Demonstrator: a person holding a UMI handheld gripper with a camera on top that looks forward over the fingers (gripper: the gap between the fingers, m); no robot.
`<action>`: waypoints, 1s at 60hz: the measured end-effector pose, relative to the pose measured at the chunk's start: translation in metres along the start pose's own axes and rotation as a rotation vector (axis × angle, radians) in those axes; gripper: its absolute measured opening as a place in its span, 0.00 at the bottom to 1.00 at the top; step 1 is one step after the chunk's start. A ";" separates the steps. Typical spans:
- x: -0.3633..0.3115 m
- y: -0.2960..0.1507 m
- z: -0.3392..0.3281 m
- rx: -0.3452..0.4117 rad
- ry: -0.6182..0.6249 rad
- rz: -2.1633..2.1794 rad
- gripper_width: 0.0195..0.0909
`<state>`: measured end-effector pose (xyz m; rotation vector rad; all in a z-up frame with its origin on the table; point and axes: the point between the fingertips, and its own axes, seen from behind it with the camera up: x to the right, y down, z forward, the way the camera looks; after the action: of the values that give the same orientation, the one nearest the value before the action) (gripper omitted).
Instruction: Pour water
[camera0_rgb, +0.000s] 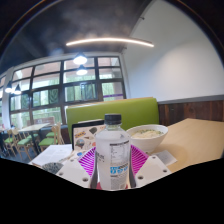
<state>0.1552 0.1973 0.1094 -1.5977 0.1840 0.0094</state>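
Observation:
A clear plastic water bottle (113, 150) with a white cap and a blue-and-white label stands upright between my fingers. My gripper (113, 166) is shut on the bottle: the magenta pads (88, 162) press against its sides at label height. A white bowl (148, 136) sits on the wooden table (195, 140) just beyond the bottle, a little to the right. The bottle's base is hidden below the fingers.
A green bench back (125, 112) runs behind the table. A framed card or menu (85, 130) lies to the left of the bottle, with a dark patterned item (50, 165) nearer. Large windows (70, 85) and other seating fill the background left.

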 end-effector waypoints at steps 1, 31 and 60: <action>-0.001 0.001 0.000 -0.002 -0.003 -0.011 0.34; -0.016 0.008 -0.001 0.039 -0.010 -0.112 0.51; -0.042 -0.032 -0.127 -0.045 -0.098 -0.132 0.81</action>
<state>0.1037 0.0765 0.1512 -1.6476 0.0017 -0.0105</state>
